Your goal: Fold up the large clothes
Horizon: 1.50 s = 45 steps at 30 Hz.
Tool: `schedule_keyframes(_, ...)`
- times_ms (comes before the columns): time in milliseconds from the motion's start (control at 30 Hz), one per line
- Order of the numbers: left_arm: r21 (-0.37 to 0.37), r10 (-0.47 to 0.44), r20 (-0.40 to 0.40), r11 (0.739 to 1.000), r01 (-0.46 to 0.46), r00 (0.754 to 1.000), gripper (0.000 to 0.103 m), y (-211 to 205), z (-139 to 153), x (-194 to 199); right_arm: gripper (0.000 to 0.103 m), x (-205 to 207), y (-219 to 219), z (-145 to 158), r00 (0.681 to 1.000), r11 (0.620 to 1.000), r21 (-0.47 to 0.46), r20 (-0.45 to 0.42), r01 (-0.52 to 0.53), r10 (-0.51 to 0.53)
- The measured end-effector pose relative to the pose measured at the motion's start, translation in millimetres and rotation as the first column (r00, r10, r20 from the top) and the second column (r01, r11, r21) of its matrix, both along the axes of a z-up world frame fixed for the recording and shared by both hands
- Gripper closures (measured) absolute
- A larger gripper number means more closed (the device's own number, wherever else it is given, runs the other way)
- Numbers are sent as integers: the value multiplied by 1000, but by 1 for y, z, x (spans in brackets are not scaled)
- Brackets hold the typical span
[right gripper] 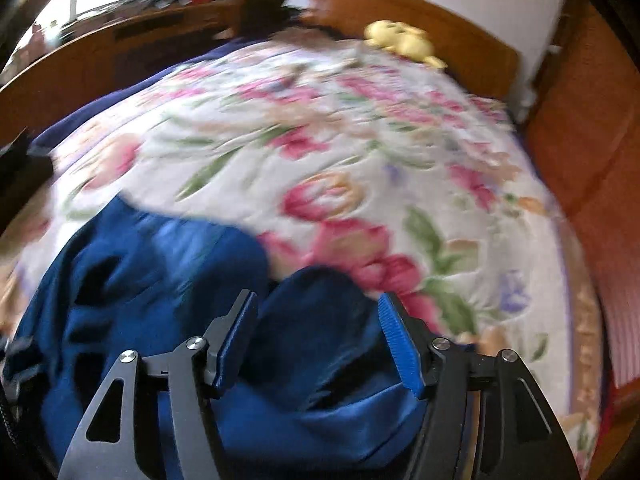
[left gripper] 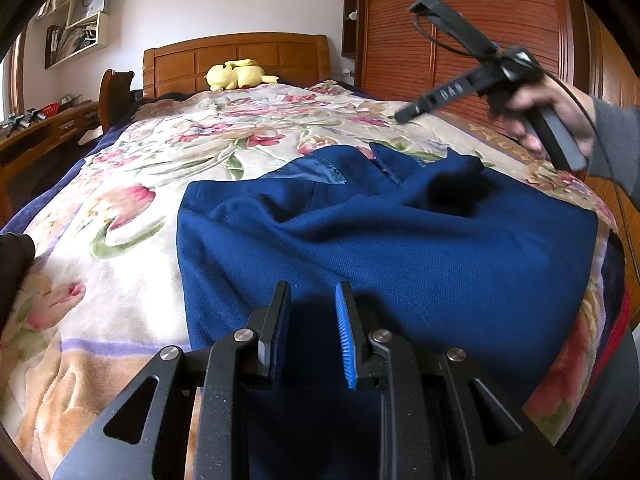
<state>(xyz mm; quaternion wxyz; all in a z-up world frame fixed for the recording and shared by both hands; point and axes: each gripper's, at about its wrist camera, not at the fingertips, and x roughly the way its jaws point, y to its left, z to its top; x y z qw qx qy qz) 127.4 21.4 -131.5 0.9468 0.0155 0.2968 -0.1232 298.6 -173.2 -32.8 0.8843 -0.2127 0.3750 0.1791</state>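
Observation:
A dark blue garment (left gripper: 380,248) lies partly folded on the floral blanket (left gripper: 132,208), its collar end rumpled at the far side. My left gripper (left gripper: 314,296) is open just above the garment's near edge, nothing between its pads. My right gripper (right gripper: 318,308) is open and empty, held above the garment's far right part (right gripper: 168,280); that view is blurred. In the left wrist view the right gripper (left gripper: 404,114) shows in the air at the upper right, held by a hand.
A yellow plush toy (left gripper: 236,74) lies by the wooden headboard (left gripper: 240,52). A wooden wardrobe (left gripper: 460,20) stands along the bed's right side. A desk (left gripper: 48,128) and chair stand at the left. A dark object (left gripper: 14,260) lies at the bed's left edge.

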Motion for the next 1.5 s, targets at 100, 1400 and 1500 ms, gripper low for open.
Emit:
schedule_keyframes(100, 6, 2, -2, 1000, -2, 1000, 80, -1, 2, -1, 38, -12, 5, -21, 997, 998, 31, -62, -46, 48)
schedule_keyframes(1400, -31, 19, -26, 999, -20, 999, 79, 8, 28, -14, 49, 37, 83, -26, 987, 984, 99, 82, -146, 138)
schedule_keyframes(1500, -34, 8, -30, 999, -9, 1000, 79, 7, 29, -15, 38, 36, 43, -14, 991, 990, 102, 99, -101, 91)
